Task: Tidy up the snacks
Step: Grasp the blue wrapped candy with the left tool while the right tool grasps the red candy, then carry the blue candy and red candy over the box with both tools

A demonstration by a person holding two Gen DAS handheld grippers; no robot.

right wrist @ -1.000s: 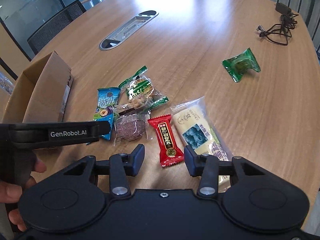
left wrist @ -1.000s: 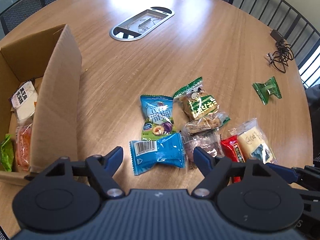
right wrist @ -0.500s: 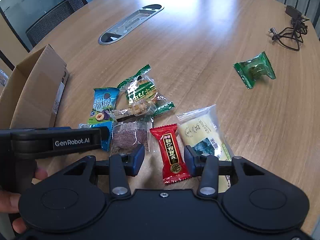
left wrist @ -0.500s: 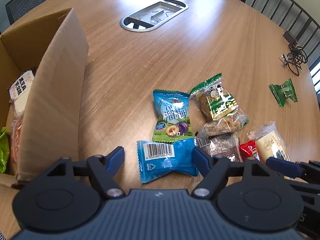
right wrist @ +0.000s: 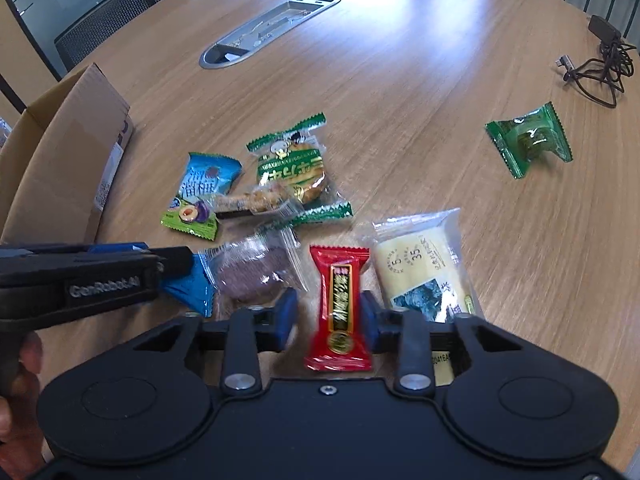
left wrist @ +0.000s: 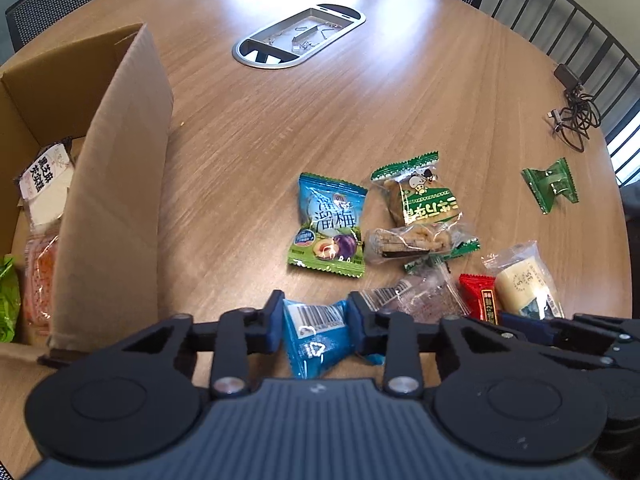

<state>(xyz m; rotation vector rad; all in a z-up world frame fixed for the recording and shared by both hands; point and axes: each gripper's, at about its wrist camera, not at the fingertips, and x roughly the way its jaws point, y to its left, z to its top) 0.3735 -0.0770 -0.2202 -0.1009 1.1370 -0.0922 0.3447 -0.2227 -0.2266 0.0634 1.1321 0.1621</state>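
On the round wooden table, my left gripper (left wrist: 315, 318) points steeply down. Its jaws are closing and the pads squeeze a blue barcode packet (left wrist: 316, 340) between them. My right gripper (right wrist: 329, 312) is just to the right, jaws closing on a red packet (right wrist: 340, 296) that stands between its pads. Loose snacks lie beyond: a plum packet (left wrist: 328, 228), a green cookie packet (left wrist: 424, 196), a clear-wrapped bar (left wrist: 412, 240), a purple cake (right wrist: 252, 268), a pale yellow packet (right wrist: 420, 264) and a lone green packet (right wrist: 528, 140). An open cardboard box (left wrist: 116, 184) at left holds several snacks.
A metal cable hatch (left wrist: 300, 38) is set into the table's middle. A black charger and cable (right wrist: 600, 64) lie at the far right edge. Mesh chairs ring the table. A person's hand (right wrist: 16, 380) grips the left device.
Both pairs of jaws have drawn in from wide: the left onto the blue packet, the right around the red one. The right gripper has come lower and closer to the snacks.
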